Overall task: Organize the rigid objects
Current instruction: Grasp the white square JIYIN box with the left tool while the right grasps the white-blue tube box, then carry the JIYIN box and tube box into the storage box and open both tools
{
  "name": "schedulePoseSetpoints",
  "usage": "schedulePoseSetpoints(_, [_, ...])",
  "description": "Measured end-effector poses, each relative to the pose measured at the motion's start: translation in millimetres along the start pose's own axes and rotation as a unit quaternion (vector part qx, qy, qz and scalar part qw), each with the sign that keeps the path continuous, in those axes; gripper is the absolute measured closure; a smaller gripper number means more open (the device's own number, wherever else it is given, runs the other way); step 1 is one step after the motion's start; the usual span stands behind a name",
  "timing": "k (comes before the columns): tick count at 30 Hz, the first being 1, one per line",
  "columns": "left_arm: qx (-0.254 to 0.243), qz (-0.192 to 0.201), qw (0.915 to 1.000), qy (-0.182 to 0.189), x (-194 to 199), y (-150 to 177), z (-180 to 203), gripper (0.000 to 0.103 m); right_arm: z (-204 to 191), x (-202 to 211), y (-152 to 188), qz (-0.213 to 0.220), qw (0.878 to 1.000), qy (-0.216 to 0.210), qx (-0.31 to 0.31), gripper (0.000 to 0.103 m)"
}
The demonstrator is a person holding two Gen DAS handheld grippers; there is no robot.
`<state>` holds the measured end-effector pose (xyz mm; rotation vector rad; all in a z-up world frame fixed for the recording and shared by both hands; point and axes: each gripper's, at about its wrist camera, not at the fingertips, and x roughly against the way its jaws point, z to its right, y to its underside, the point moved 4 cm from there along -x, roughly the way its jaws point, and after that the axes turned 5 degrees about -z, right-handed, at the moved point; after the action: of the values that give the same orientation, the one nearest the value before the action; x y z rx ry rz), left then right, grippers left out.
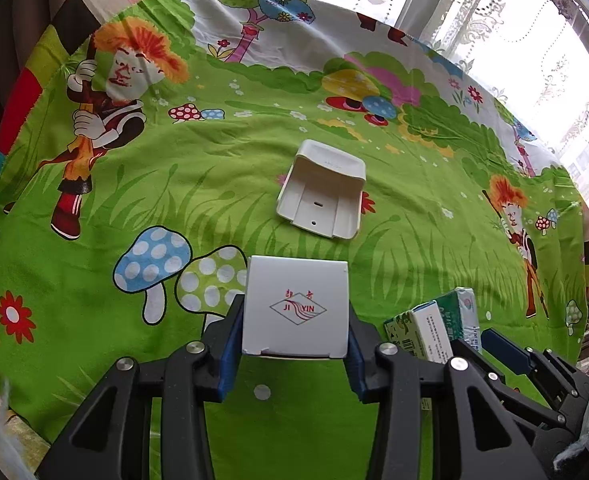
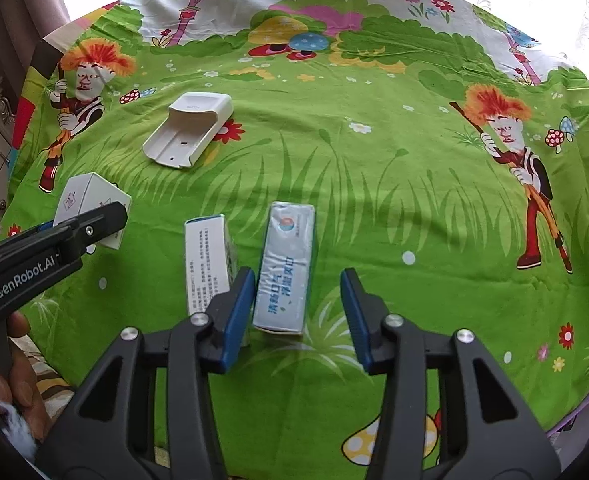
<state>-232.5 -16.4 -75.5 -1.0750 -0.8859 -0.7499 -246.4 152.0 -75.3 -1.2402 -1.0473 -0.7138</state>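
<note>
We pinch square white cardboard box [image 1: 295, 312] in left gripper [image 1: 294, 344]. Right gripper [image 2: 298, 312] spread around pale-blue wrapped carton [image 2: 285, 270]; white plastic holder [image 1: 321, 189] ahead, unsorted.

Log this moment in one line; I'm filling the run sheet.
left tool: shut on white box | right tool: open around blue box | white holder: untouched

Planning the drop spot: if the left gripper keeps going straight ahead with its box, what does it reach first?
Most likely the white plastic holder lying open on the green cartoon tablecloth, straight ahead of the held white square box; depth is unclear.
</note>
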Motion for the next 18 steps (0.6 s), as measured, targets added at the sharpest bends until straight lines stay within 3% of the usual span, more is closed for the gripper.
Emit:
schedulePoseSetpoints(3, [-0.009, 0.003, 1.0000, 0.001, 0.9, 0.9, 4.3, 0.059, 1.0, -3.5, 0.6, -0.005, 1.000, 0.000, -0.001, 0.070])
schedulePoseSetpoints(18, [-0.052, 0.011, 0.9984, 0.021, 17.2, 17.2, 36.3, 0.059, 25.0, 26.8, 17.2, 0.035, 0.999, 0.017, -0.037, 0.071])
